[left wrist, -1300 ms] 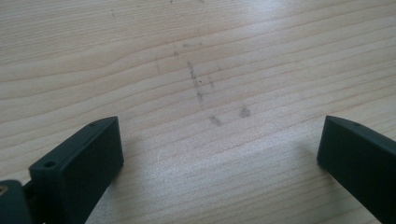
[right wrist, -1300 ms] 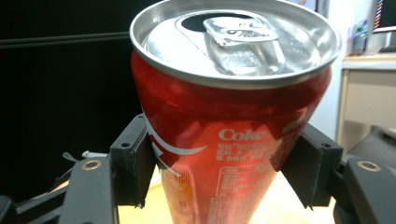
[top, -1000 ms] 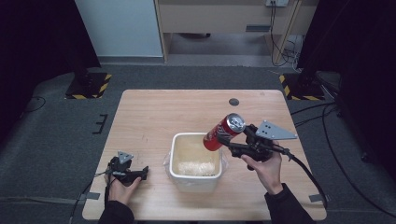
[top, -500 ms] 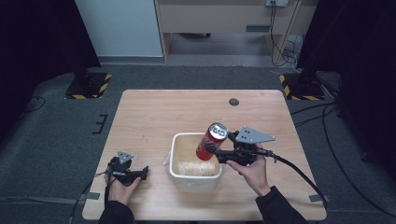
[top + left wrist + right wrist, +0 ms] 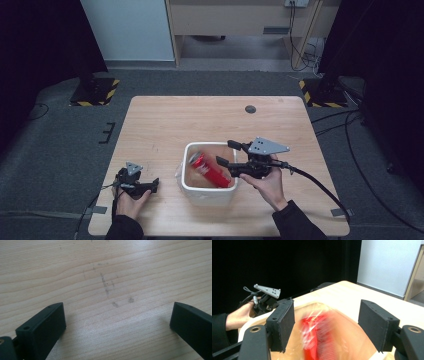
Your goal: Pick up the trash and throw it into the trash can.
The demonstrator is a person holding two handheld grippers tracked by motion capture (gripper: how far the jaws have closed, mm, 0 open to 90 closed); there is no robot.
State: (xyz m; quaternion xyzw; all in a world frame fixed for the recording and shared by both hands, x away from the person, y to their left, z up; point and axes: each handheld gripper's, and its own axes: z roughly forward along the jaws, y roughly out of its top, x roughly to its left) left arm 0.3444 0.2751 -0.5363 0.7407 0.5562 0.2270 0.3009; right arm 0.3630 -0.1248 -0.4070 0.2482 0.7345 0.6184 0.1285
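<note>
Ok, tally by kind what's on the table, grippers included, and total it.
Red can, lying in the bin: 1
White bin: 1
Grippers, left and right: 2
Total: 4

Your right gripper (image 5: 226,152) hangs over the right rim of the white bin (image 5: 208,194), and its jaws have just been opening; they stand apart with nothing between them. The red can (image 5: 211,171) lies tilted inside the bin, clear of the jaws, its top toward the left. Your left gripper (image 5: 151,184) rests on the wooden table (image 5: 200,120) near the front left corner, well apart from the bin, pointing toward it.
</note>
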